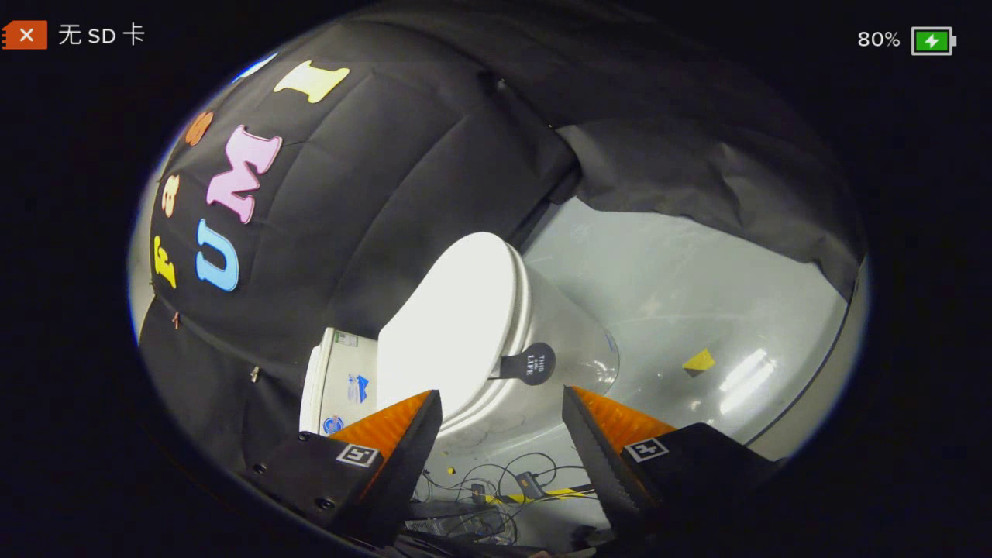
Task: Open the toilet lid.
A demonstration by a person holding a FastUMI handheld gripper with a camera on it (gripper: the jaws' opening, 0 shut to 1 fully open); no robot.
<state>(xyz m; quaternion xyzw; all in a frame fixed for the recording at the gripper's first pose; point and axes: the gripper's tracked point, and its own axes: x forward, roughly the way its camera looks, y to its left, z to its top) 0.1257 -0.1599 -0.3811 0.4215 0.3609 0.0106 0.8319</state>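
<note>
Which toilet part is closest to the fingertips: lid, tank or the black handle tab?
The black handle tab on the lid's edge: it sits just ahead of the open gripper, between its fingers. The tank lies off beyond one finger.

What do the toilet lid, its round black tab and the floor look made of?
Toilet lid: smooth glossy white, probably moulded plastic; it glares under the light.
Black tab on the lid's edge: thin, matte, maybe rubber or plastic; can't tell which.
Floor: pale, hard, semi-gloss, perhaps painted or vinyl; it mirrors lamp streaks.
The gripper has its fingers open, short of the lid.
</note>
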